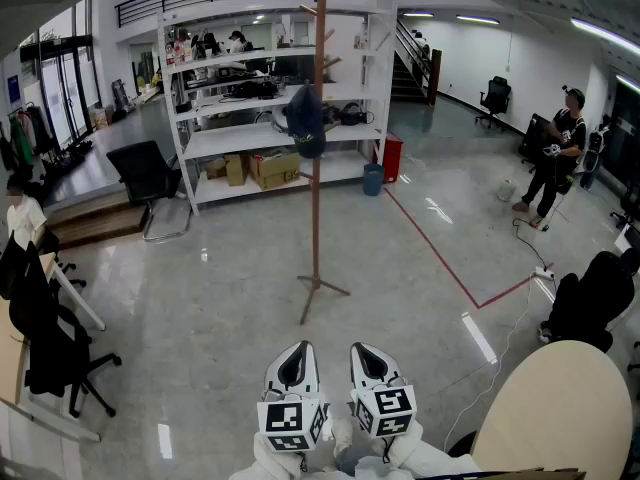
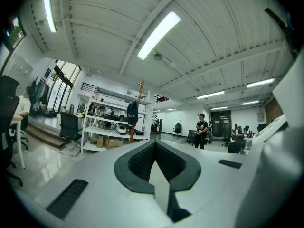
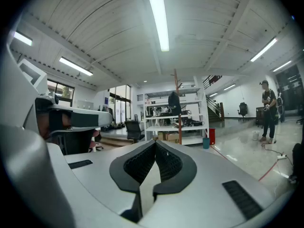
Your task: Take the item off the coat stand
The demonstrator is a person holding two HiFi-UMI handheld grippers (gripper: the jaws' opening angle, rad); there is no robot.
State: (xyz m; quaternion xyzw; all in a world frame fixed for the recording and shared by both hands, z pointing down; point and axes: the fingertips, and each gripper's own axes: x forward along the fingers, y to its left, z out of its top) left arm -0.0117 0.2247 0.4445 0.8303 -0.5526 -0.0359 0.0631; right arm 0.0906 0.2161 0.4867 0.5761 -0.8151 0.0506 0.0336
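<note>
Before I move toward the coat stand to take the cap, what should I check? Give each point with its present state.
1. Cap hangs on the coat stand: ok.
2. Floor toward the stand free of obstacles: ok.
3. Left gripper open: not ok, fingers together.
4. Right gripper open: not ok, fingers together.
5. Cap within reach: not ok, the stand is well ahead.
6. How the cap is hooked: cannot tell.

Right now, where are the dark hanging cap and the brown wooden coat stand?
dark hanging cap (image 1: 305, 120), head view, its crown
brown wooden coat stand (image 1: 316, 218), head view, its bare pole
</note>
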